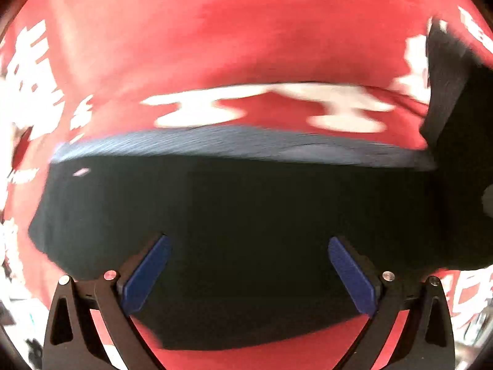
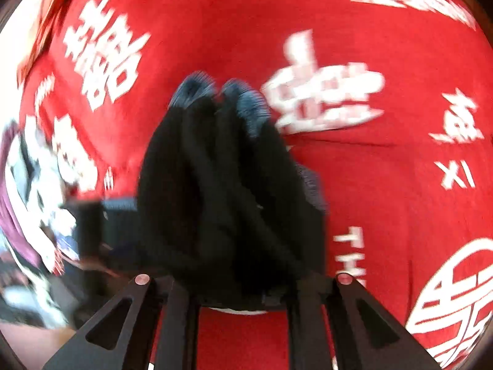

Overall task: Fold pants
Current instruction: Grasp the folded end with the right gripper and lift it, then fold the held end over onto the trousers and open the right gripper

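We see a red cloth (image 1: 215,30) with white lettering covering the surface. The dark pants (image 1: 246,209) lie across it beneath the left gripper (image 1: 249,274), whose blue pads (image 1: 144,277) stand wide apart. The right gripper (image 2: 243,289) is clamped on a bunched, hanging part of the pants.

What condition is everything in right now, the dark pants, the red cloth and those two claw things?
Pants: dark, bunched, one end lifted.
Red cloth: spread flat beneath, white print up.
Left gripper: open, empty, above the pants.
Right gripper: closed on gathered pants fabric.
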Motion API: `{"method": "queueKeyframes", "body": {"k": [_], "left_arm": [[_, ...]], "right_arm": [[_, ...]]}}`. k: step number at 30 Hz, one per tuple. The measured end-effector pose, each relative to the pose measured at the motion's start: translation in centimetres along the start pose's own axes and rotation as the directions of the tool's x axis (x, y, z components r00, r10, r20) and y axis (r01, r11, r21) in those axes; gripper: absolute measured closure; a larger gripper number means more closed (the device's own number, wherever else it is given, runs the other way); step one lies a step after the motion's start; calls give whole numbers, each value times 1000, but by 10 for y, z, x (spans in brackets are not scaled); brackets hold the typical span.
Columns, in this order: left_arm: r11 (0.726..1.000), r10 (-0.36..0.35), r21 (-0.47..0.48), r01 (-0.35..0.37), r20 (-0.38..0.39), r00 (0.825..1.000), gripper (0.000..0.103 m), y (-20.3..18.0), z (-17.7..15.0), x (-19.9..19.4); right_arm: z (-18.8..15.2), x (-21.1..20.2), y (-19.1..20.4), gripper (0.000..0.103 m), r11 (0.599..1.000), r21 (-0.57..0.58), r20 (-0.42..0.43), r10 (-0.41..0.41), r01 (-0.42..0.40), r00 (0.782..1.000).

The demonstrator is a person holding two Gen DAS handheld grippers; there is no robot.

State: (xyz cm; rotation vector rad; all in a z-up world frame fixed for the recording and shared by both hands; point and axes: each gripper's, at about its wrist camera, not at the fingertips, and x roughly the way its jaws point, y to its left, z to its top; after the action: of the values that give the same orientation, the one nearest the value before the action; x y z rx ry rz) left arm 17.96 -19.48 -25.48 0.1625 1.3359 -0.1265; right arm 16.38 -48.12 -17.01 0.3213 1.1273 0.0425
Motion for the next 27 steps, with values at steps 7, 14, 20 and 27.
{"method": "queueKeyframes", "body": {"k": [7, 14, 20, 27], "left_arm": [[990, 92, -103, -95, -30, 995, 0, 89, -15, 11], [995, -12, -103, 10, -25, 1000, 0, 99, 5, 19], [961, -275, -13, 275, -41, 961, 0, 43, 14, 5], [920, -373, 54, 388, -179, 910, 47, -21, 25, 33]], "right_arm": [[-62, 139, 140, 59, 829, -472, -139, -406, 300, 903], [-73, 62, 159, 51, 893, -443, -109, -139, 77, 984], [-67, 57, 37, 48, 938, 278, -193, 266, -207, 945], [-103, 76, -36, 49, 710, 646, -94, 438, -280, 894]]}}
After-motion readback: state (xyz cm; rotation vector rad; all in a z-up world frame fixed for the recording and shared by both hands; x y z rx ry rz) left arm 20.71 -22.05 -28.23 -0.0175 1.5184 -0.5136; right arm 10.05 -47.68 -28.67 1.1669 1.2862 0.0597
